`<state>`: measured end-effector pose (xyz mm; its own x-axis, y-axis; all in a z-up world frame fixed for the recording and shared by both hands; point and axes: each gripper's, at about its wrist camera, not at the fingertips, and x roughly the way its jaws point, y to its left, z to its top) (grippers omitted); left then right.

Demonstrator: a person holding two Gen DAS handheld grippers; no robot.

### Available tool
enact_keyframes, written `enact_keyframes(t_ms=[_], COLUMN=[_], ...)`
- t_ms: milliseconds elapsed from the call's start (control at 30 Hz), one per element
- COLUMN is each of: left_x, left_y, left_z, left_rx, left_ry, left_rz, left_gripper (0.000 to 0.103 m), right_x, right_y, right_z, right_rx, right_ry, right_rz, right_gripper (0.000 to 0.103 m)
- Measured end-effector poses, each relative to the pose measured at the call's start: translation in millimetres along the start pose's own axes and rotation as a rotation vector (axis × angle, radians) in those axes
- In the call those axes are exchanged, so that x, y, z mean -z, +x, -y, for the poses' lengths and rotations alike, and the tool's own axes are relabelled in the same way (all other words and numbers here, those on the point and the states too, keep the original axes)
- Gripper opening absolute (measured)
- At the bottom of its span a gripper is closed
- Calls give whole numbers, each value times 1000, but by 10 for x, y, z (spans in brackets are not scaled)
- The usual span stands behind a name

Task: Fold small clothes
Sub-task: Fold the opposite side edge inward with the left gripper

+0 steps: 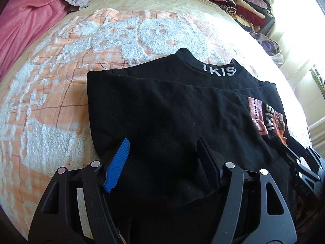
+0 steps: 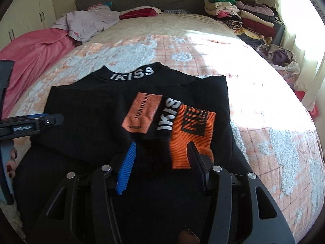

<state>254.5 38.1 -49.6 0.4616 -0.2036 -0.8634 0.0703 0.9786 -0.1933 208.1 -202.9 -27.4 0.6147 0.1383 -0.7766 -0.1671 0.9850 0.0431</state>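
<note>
I see the black sweatshirt point(image 2: 97, 118) lying partly folded on the bed's orange-and-white blanket point(image 2: 264, 109), collar away from me. My left claw point(image 1: 164, 158) hovers released over its near left part; my right claw point(image 2: 162, 160) hangs released above the orange chest patch point(image 2: 189, 134).

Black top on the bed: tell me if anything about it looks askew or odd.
The black top lies partly folded on the bedspread, collar away from the camera. Its orange print is creased and overlapped, so the lettering breaks up, and the right edge runs slanted. Nothing looks torn or stained.
</note>
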Motion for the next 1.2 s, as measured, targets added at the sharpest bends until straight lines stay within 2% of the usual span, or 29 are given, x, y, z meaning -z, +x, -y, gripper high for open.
enact_keyframes(t_ms=[167,300,567,600,667,800,833,1000,1067,1200], left_x=[35,72,85,86,93,114,123,183,202,241], left_y=[-18,-3,-74,-93,-137,-240,-273,-406,-432,-439], left_z=[61,120,120,117,118,136,138,128,102,39], left_rx=[-4,-25,-3,1,-1,0,1,2,0,5], left_ry=[19,44,37,34,33,40,43,52,45,24], left_rz=[-6,-13,4,10,23,55,66,108,119,108], left_gripper=[62,64,65,65,66,68,74,79,83,91], right_x=[34,61,78,82,93,105,109,102,93,79], right_y=[-15,163,59,24,-33,-123,-145,-228,-263,-340], right_z=[-145,-148,-115,-106,-85,-46,-40,-32,-37,-37], right_rx=[-74,-59,-72,-76,-72,-74,-73,-71,-54,-32], right_ry=[-11,9,51,58,68,91,95,111,115,123], right_rz=[-11,-71,-41,-32,-18,4,10,29,38,60], right_gripper=[51,51,51,53,62,66,68,77,87,90])
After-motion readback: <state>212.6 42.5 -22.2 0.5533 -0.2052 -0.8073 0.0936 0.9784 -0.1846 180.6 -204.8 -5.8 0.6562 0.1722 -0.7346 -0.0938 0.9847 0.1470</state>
